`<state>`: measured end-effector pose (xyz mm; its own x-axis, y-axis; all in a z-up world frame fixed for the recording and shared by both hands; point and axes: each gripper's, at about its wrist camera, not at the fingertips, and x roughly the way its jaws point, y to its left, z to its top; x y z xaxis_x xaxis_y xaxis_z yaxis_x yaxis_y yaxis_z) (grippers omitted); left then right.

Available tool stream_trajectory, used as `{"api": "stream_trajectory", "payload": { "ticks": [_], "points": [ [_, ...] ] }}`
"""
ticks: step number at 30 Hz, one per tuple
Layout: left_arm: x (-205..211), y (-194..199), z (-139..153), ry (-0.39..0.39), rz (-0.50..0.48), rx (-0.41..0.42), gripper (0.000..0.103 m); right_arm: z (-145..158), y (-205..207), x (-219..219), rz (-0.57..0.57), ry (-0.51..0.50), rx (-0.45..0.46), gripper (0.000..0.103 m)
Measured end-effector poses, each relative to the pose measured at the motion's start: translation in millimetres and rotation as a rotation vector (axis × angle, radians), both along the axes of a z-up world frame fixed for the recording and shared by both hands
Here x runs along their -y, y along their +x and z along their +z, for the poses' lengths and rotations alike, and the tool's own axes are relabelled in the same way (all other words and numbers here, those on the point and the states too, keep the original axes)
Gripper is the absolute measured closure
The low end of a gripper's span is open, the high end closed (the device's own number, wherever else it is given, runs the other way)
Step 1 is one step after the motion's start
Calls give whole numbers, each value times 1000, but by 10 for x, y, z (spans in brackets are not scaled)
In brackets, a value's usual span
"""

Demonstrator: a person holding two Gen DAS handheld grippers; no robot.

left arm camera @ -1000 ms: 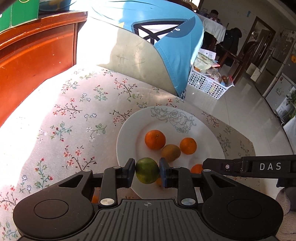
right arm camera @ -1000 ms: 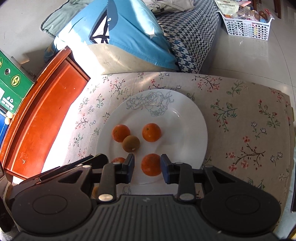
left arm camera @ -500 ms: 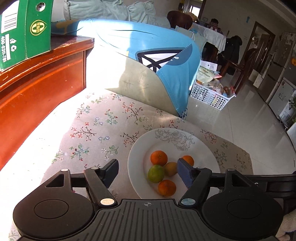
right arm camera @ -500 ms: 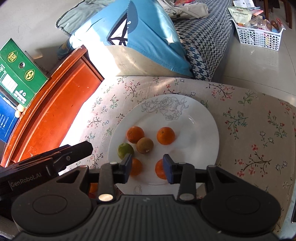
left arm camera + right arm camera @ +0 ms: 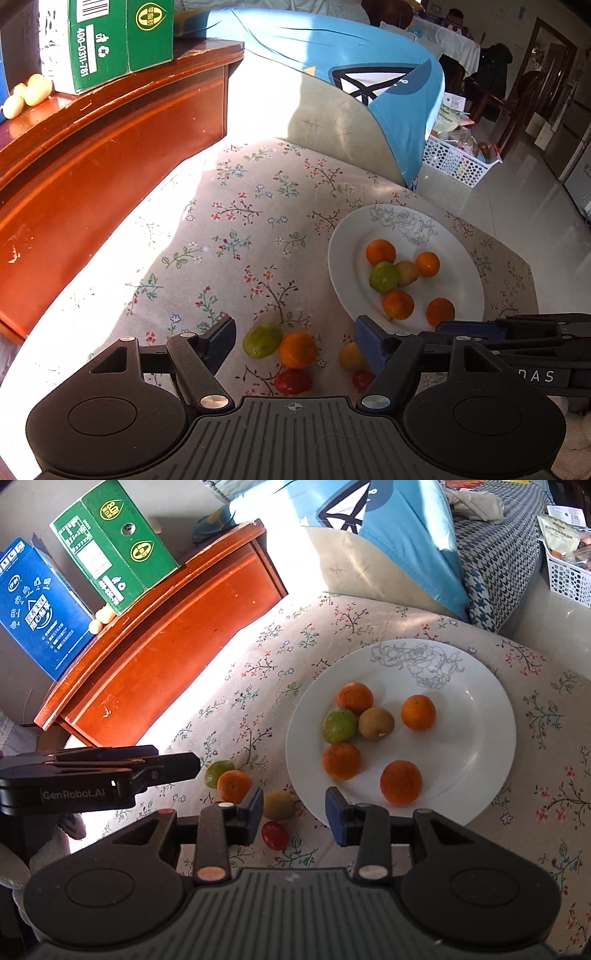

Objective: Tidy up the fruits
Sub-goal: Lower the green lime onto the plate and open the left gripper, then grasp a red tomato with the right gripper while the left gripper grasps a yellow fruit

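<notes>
Left wrist view: left gripper (image 5: 295, 341) wide, empty, over loose fruits (image 5: 280, 345); right gripper (image 5: 294, 810) apart, empty, nr plate (image 5: 480, 760).

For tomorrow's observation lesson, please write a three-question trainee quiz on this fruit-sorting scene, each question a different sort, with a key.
1. How many fruits lie on the white plate?
2. True or false: the left gripper is shut on a fruit.
3. Which fruit touches the loose orange on the floral cloth? A: green fruit; B: red tomato; C: brown kiwi.

Key
1. Six: four oranges, one green, one brown.
2. False; its fingers stand wide apart, holding nothing.
3. A.
</notes>
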<state>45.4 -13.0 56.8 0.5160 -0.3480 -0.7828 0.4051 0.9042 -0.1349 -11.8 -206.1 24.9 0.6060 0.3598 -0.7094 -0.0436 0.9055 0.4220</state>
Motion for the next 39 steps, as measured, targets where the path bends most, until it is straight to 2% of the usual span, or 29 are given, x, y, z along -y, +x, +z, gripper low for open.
{"api": "stream_trajectory", "payload": {
  "ticks": [12, 24, 31, 34, 39],
  "points": [
    [-151, -157, -244, 78, 12, -29, 31, -147, -54, -287, 103, -53, -26, 64],
    [-150, -317, -423, 146, -48, -54, 31, -297, 2, -531, 144, -168, -38, 66],
    [-125, -352, -468, 143, -70, -61, 31, -380, 30, -634, 164, -237, -36, 75],
    [-111, -358, -472, 129, -76, -62, 32, -379, 26, -645, 167, -255, -21, 83],
    [-77, -356, -499, 100, -81, -65, 36, -334, 14, -590, 153, -238, -20, 84]
  ]
}}
